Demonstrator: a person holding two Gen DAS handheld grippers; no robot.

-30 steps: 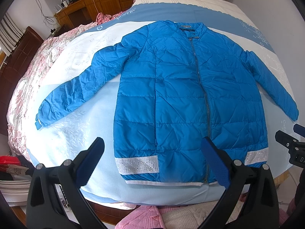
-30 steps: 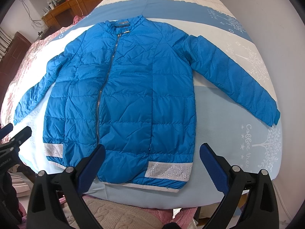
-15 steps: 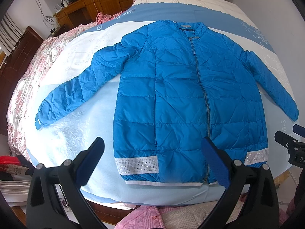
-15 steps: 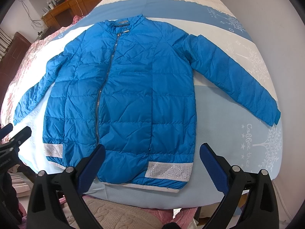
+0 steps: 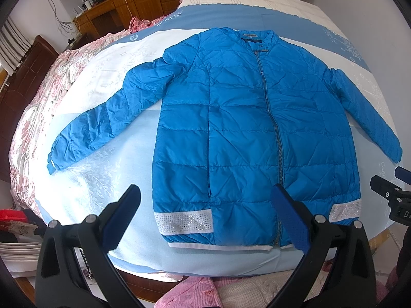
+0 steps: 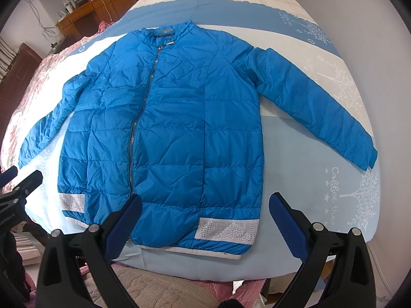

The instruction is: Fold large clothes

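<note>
A blue quilted jacket point(image 5: 244, 133) point(image 6: 174, 128) lies flat and zipped on the bed, collar far, hem near me, both sleeves spread outward. Silver-studded bands mark the hem corners. My left gripper point(image 5: 205, 215) hovers open above the hem's left half, holding nothing. My right gripper point(image 6: 205, 218) is open over the hem's right half, also with nothing in it. The left sleeve cuff point(image 5: 55, 159) rests near the bed's left side; the right sleeve cuff point(image 6: 364, 156) reaches toward the bed's right edge. Each gripper shows at the edge of the other's view.
The bed point(image 5: 102, 179) carries a blue-and-white sheet and a pink floral quilt point(image 5: 38, 97) along its left side. Pink and beige clothes point(image 5: 231, 290) lie below the near edge. A wooden desk and cabinets point(image 5: 108, 12) stand at the back left. A white wall runs along the right.
</note>
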